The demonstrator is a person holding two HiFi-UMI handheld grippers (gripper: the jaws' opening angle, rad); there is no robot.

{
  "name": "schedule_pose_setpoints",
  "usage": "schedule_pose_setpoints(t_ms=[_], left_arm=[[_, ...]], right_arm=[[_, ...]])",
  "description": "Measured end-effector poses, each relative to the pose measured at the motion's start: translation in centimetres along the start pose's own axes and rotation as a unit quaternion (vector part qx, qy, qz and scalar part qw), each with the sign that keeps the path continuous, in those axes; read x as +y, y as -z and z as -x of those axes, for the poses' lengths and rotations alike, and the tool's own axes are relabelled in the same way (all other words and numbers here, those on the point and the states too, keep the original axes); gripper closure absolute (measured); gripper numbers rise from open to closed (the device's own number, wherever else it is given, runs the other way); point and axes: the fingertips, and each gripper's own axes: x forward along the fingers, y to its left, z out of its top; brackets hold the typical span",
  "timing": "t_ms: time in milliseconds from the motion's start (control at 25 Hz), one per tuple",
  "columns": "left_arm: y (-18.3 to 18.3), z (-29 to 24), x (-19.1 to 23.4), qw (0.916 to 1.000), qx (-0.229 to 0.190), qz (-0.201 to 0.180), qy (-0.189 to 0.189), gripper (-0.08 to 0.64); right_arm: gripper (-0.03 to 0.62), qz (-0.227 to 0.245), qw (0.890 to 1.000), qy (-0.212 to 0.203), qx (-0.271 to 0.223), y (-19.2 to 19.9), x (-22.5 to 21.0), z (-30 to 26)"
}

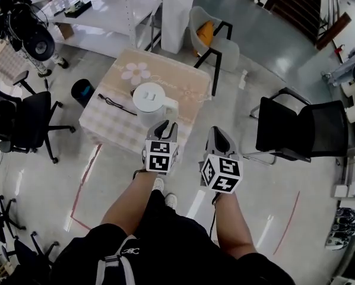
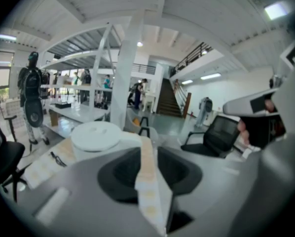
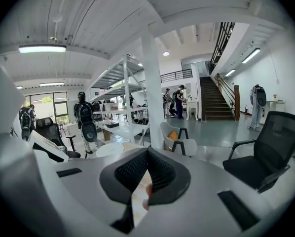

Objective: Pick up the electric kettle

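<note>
The white electric kettle (image 1: 149, 100) stands upright on a small table with a floral cloth (image 1: 112, 126), its lid on and its handle (image 1: 171, 106) toward me. My left gripper (image 1: 164, 125) hovers just short of the handle, and its jaws stand slightly apart with nothing between them. In the left gripper view the kettle (image 2: 95, 137) sits left of the gripper (image 2: 146, 144), with tablecloth showing through the gap. My right gripper (image 1: 218, 134) hangs off the table's near right corner, shut and empty. In the right gripper view the gripper (image 3: 147, 152) has its pads meeting, and the kettle lid (image 3: 110, 149) lies to the left.
A black cable (image 1: 115, 104) lies on the cloth left of the kettle. A grey chair (image 1: 210, 37) stands behind the table, a black chair (image 1: 302, 129) to the right, a black office chair (image 1: 29, 120) and a dark bin (image 1: 82, 91) to the left.
</note>
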Motion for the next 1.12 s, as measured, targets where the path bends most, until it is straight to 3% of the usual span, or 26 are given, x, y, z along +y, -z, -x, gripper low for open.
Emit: schedule_pose_setpoints(t_ms=[160,440,720,1120], left_arm=[[0.6,-3.2,1.0,0.9998,-0.013,0.014,0.008,0.385],[2.5,-7.7,1.2,0.9998,-0.013,0.003,-0.018,0.328],[3.9,-10.9,1.8,0.9991,-0.003,-0.005,-0.041,0.315],[3.4,-13.2,2.3,0.9965,-0.031,-0.011,-0.077,0.313]], right_arm=[[0.595,0.009,1.000,0.016,0.013,0.6,-1.0,-1.2],[0.595,0.017,0.998,0.042,0.033,2.2,-3.1,-1.5],[0.595,0.014,0.997,0.057,0.051,3.8,-3.9,-1.8],[0.595,0.035,0.995,0.063,0.070,5.0,-4.0,-2.0]])
